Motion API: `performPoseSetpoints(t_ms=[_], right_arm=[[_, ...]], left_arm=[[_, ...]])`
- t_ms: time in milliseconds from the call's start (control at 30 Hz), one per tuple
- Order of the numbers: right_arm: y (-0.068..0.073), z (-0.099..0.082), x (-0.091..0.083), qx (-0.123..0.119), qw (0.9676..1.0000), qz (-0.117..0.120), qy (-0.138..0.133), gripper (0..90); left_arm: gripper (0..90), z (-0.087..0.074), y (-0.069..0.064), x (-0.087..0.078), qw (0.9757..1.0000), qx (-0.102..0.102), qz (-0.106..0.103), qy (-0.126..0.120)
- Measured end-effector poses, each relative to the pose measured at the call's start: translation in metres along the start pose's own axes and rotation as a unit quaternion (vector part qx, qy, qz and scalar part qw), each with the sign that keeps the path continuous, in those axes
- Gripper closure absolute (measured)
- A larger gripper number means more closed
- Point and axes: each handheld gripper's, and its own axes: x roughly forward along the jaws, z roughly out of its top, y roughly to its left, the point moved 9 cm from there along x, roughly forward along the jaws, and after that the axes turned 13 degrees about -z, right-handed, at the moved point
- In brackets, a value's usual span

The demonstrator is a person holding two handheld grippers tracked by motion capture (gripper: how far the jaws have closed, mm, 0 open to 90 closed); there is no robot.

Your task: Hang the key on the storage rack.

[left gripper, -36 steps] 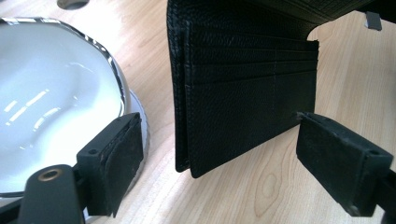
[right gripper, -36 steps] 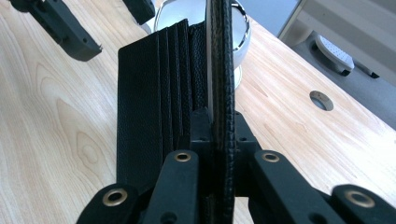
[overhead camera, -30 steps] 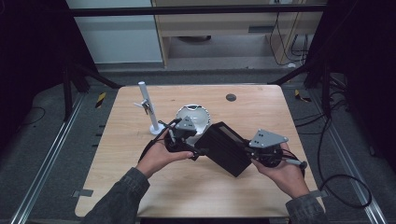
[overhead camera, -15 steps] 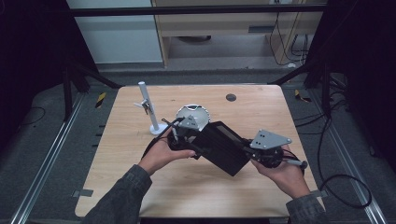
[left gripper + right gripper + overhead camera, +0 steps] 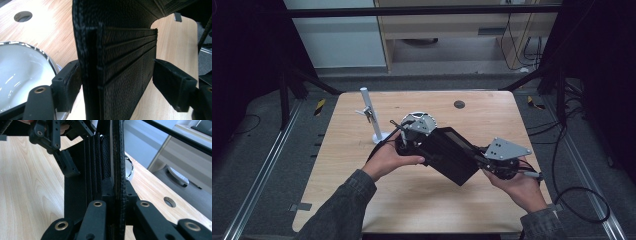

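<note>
left gripper view adds wallet (image 5: 120, 62) card slots, white bowl (image 5: 20, 72).

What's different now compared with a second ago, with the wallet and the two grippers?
The left gripper has just been closing its fingers around one flap of the black wallet; the right-hand finger is still clear of the leather. The hands barely moved. The right gripper stays clamped on the wallet's other edge, and the white bowl and the white stand sit where they were.
</note>
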Motion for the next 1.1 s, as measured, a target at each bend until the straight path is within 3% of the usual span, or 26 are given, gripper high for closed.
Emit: performPoseSetpoints(t_ms=[133, 300, 400, 567, 700, 900, 967, 1100], right_arm=[[-0.001, 0.002, -0.002, -0.001, 1.0000, 0.000, -0.008, 84.0], [0.001, -0.004, 0.000, -0.007, 1.0000, 0.004, -0.002, 83.7], [0.001, -0.009, 0.002, -0.008, 1.0000, 0.000, 0.005, 81.8], [0.001, -0.020, 0.009, -0.005, 0.9998, -0.003, 0.021, 79.6], [0.005, -0.025, 0.013, 0.000, 0.9996, 0.001, 0.029, 72.5], [0.013, -0.044, 0.018, 0.027, 0.9978, 0.008, 0.060, 43.1], [0.015, -0.052, 0.018, 0.035, 0.9970, 0.010, 0.068, 36.2], [0.015, -0.071, 0.018, 0.052, 0.9958, 0.000, 0.075, 30.4]], left_arm=[[35.7, 0.003, -0.002, -0.002, 0.9999, -0.001, -0.011, 0.005], [63.4, 0.003, -0.004, -0.005, 0.9996, -0.010, -0.023, 0.013], [76.7, 0.006, -0.005, -0.010, 0.9995, -0.019, -0.027, -0.001], [79.2, 0.010, -0.007, -0.015, 0.9997, -0.020, -0.005, 0.014], [79.5, 0.016, -0.008, -0.019, 0.9996, -0.021, 0.013, 0.009], [79.7, 0.025, -0.003, -0.034, 0.9984, -0.021, 0.049, 0.020], [79.7, 0.028, -0.003, -0.039, 0.9982, -0.021, 0.055, 0.014], [79.7, 0.031, -0.004, -0.049, 0.9977, -0.018, 0.064, 0.017]])
